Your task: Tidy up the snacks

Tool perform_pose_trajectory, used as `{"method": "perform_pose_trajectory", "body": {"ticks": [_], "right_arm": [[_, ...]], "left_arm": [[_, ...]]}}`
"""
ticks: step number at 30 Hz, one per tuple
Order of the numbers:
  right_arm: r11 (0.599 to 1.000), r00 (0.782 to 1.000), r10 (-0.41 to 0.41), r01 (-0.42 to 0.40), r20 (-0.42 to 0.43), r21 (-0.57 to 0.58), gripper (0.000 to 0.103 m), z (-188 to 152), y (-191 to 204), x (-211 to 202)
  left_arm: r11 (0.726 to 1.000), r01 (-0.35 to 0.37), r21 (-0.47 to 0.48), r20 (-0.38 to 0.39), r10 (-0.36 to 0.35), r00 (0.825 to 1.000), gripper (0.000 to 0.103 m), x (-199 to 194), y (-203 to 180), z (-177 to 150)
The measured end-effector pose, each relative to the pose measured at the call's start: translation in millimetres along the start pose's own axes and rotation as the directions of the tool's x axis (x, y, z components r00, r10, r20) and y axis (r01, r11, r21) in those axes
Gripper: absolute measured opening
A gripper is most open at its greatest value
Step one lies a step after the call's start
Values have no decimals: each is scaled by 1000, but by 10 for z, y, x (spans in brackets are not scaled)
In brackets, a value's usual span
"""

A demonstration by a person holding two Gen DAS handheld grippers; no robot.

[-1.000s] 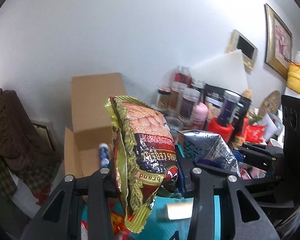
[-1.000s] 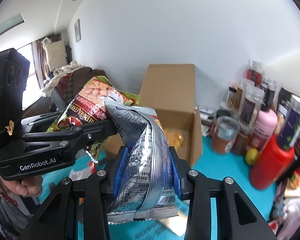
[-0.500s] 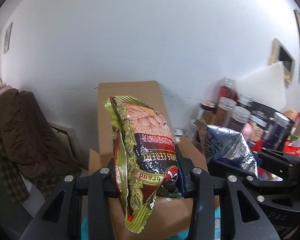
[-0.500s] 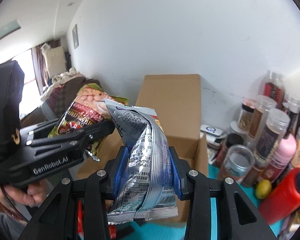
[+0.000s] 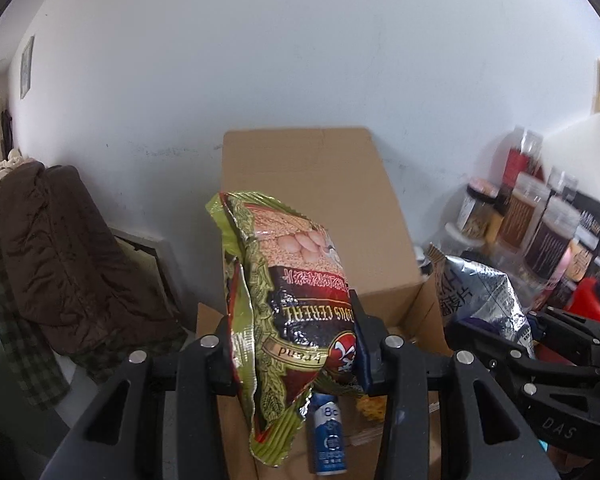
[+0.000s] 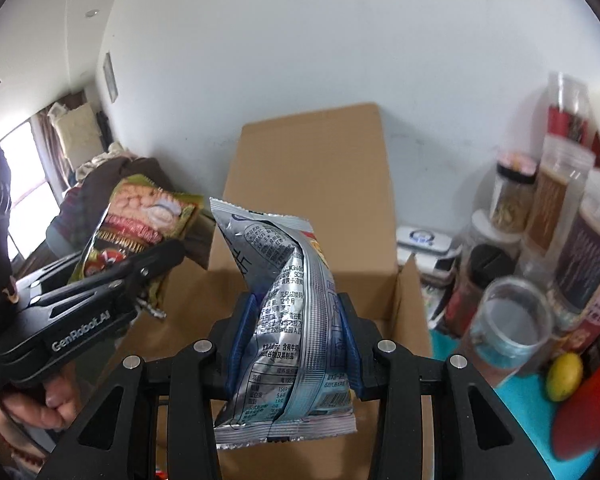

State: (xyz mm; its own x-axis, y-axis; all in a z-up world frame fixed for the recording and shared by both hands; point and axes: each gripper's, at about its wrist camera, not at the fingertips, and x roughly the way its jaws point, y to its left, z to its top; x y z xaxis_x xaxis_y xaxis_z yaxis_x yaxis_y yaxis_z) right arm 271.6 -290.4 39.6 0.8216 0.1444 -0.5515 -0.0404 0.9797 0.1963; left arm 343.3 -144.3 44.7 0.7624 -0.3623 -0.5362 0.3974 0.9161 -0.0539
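Observation:
My left gripper (image 5: 296, 344) is shut on a green and red cereal snack bag (image 5: 288, 300), held upright over the open cardboard box (image 5: 312, 200). Down inside the box lie a small blue and white packet (image 5: 329, 440) and something yellow. My right gripper (image 6: 296, 336) is shut on a silver snack bag (image 6: 288, 312), also above the box (image 6: 312, 184), whose back flap stands up against the wall. In the right wrist view the left gripper (image 6: 156, 268) with its cereal bag (image 6: 140, 216) hangs at the left. The silver bag (image 5: 480, 296) shows at the right of the left wrist view.
Jars and bottles (image 6: 556, 208) crowd the right side on a teal surface, with a clear cup (image 6: 508, 320), a lemon (image 6: 564, 376) and a red bottle (image 6: 588, 412). Brown and plaid clothes (image 5: 60, 260) are heaped left of the box. A white wall rises behind.
Both grippers have moved left and closer to the box with their bags still gripped. The box now fills the middle of both views, and its inside shows below the left gripper.

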Motion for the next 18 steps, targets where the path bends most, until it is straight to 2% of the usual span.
{"method": "perform_pose_trajectory", "body": {"ticks": [4, 8, 14, 18], "right_arm": [[1000, 999, -11, 10, -49, -16, 40, -33, -5, 228], [1000, 995, -12, 11, -104, -14, 40, -102, -10, 371], [999, 986, -40, 38, -162, -14, 40, -183, -51, 528], [1000, 983, -9, 13, -185, 21, 41, -210, -94, 575]], "left_arm": [[1000, 1, -15, -65, -2, 998, 40, 207, 45, -53], [999, -30, -15, -123, 28, 992, 40, 348, 38, -118], [999, -40, -10, -212, 37, 977, 40, 568, 28, -197], [998, -55, -13, -250, 50, 967, 40, 640, 52, -238]]}}
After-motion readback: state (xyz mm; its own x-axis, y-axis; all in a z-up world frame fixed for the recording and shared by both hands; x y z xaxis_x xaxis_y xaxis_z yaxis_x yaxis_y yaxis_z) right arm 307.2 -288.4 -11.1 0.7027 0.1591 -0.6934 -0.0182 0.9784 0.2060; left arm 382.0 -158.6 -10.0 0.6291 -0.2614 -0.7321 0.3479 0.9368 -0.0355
